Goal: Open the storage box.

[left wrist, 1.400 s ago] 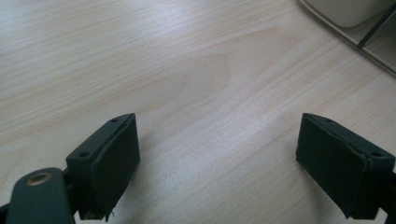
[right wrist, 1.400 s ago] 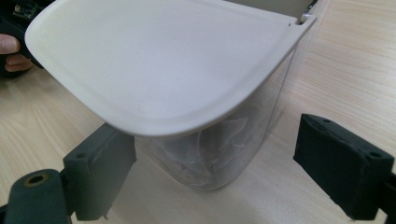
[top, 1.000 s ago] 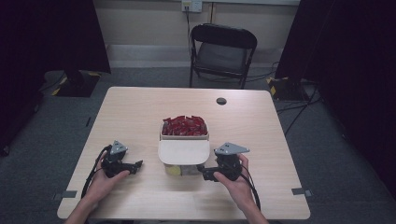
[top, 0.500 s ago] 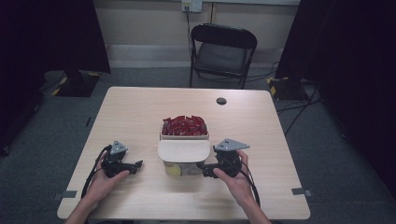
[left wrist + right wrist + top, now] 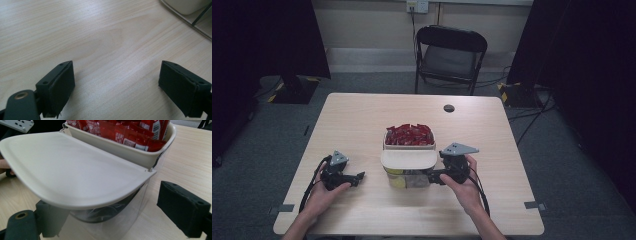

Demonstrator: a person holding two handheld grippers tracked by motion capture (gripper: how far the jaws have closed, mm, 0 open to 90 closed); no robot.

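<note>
A clear plastic bin [image 5: 412, 180] with a cream lid [image 5: 408, 159] stands at the table's front middle. Behind it, a cream tray [image 5: 409, 146] holds red packets [image 5: 409, 134]. My right gripper [image 5: 434, 176] is at the bin's right side, open. In the right gripper view the lid [image 5: 75, 172] overhangs the clear wall [image 5: 110, 225]. That wall stands between the jaws of my right gripper [image 5: 110, 200]; the left jaw shows through the plastic and the right jaw stands apart from the bin. My left gripper [image 5: 359, 176] rests open on bare wood left of the bin, with nothing between the jaws of this gripper [image 5: 116, 67].
A small black disc [image 5: 449, 108] lies near the table's far edge. A black folding chair [image 5: 451, 55] stands beyond the table. Something yellow [image 5: 396, 183] shows inside the clear bin. The bin's corner [image 5: 190, 10] sits at the upper right of the left gripper view.
</note>
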